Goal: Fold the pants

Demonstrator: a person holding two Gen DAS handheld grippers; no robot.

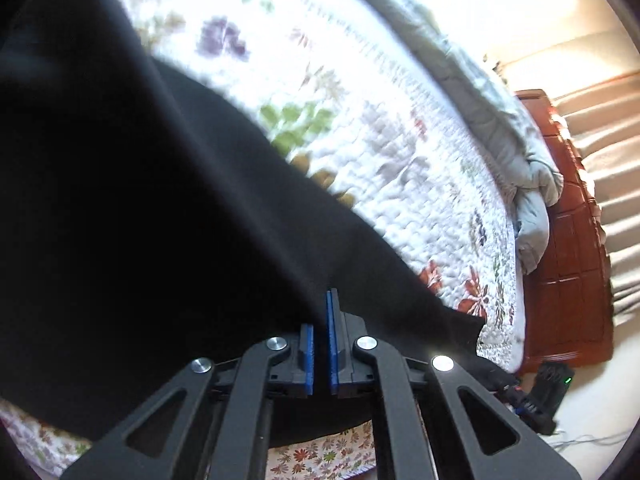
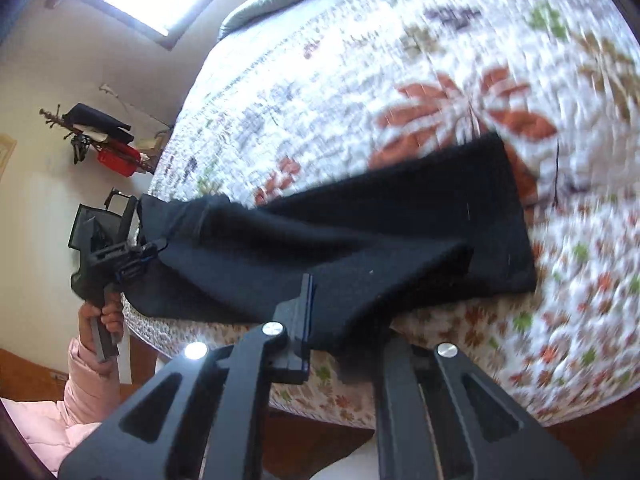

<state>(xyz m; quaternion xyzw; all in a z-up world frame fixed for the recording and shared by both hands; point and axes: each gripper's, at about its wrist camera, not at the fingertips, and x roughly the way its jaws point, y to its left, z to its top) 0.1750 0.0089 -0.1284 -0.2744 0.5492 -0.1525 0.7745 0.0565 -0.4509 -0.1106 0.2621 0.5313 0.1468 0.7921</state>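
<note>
Pinching one end of the black pants (image 2: 360, 236) on the floral quilt (image 2: 360, 60), the left gripper (image 1: 320, 344) and then the right gripper (image 2: 316, 312) each clamped soft, limp cloth, probably best held by its corners and hems.

Black pants (image 1: 140, 200) block my left tool's (image 1: 320, 340) lower left; bare quilt (image 1: 400, 140) lies open upper right, until the grey blanket (image 1: 500, 120).
</note>
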